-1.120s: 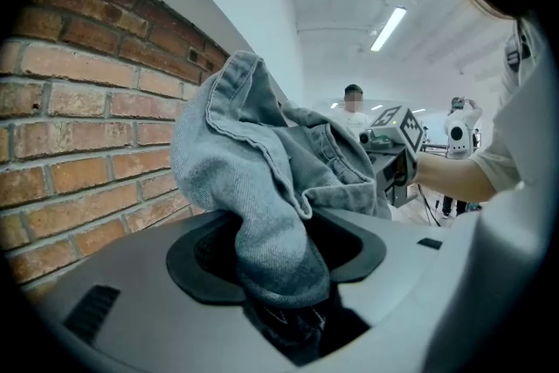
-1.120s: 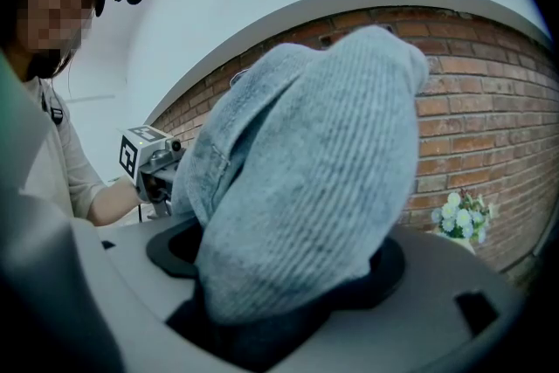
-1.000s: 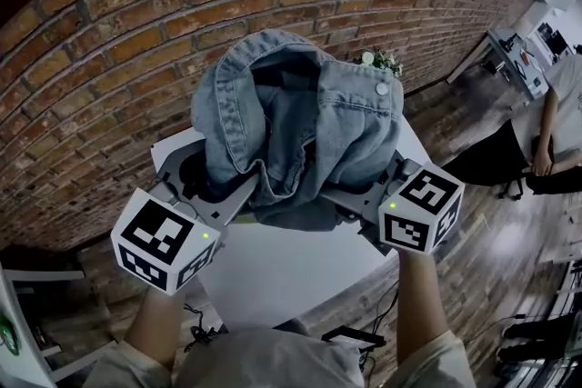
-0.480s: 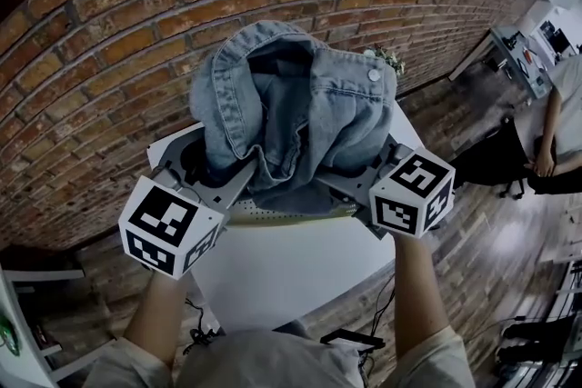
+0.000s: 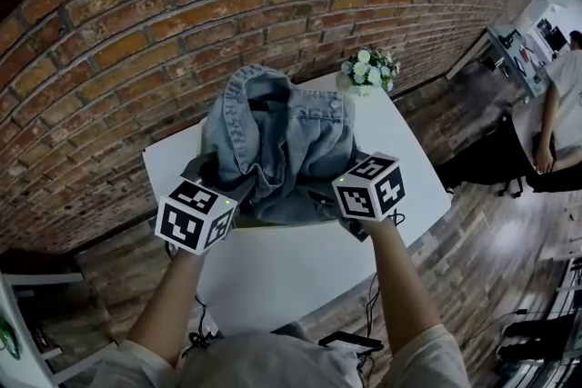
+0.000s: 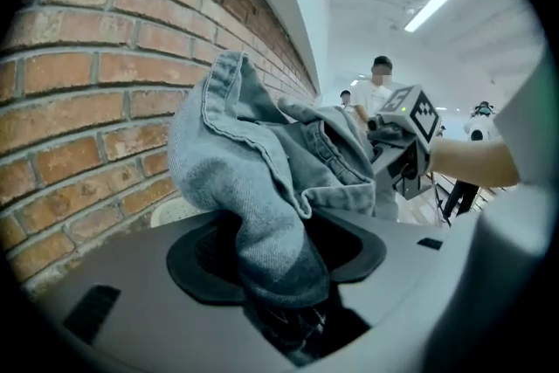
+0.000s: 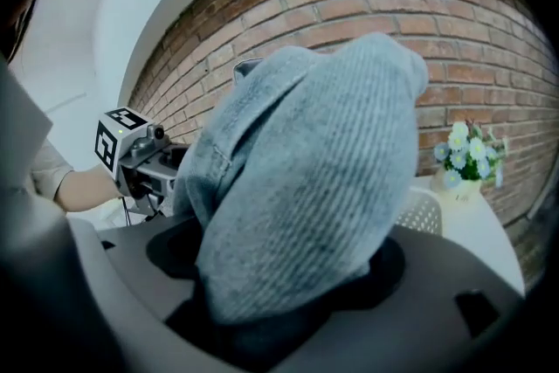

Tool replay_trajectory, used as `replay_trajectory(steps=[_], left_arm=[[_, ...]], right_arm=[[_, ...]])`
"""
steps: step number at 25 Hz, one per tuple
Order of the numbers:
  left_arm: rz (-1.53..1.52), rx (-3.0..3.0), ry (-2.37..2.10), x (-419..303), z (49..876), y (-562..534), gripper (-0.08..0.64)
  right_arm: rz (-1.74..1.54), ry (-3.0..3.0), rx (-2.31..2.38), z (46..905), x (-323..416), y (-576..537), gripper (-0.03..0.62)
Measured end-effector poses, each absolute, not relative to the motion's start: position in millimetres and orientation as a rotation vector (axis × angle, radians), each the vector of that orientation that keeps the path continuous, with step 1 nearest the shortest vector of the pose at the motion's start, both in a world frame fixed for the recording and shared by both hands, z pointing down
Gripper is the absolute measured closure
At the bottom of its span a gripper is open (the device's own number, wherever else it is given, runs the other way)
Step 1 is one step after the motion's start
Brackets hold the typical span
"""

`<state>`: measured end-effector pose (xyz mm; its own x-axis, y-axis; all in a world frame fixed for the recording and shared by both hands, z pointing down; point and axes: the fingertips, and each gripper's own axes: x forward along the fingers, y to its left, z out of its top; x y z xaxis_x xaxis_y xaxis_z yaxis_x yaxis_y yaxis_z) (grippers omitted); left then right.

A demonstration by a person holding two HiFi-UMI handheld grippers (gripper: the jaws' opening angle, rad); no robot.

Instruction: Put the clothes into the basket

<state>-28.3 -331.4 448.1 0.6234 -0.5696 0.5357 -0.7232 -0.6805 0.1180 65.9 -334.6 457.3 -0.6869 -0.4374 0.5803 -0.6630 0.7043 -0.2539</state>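
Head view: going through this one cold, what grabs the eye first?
A bunched light-blue denim jacket dominates the centre, over the white table, with the left gripper and right gripper each shut on a fold of it. Behind runs a red brick wall, with a small bunch of white flowers at the table's far right corner.

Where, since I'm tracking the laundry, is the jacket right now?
Head view, centre: the jacket is over the white table, gripped by the left gripper and right gripper, with the brick wall behind and the flowers up-right.
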Motion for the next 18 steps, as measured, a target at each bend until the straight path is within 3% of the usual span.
replay_trajectory(steps=[18], left_arm=[[1.045,2.214,-0.793,-2,542,-336,0.342]], right_arm=[[0.938,-2.004,0.821,551,92,-337,0.205]])
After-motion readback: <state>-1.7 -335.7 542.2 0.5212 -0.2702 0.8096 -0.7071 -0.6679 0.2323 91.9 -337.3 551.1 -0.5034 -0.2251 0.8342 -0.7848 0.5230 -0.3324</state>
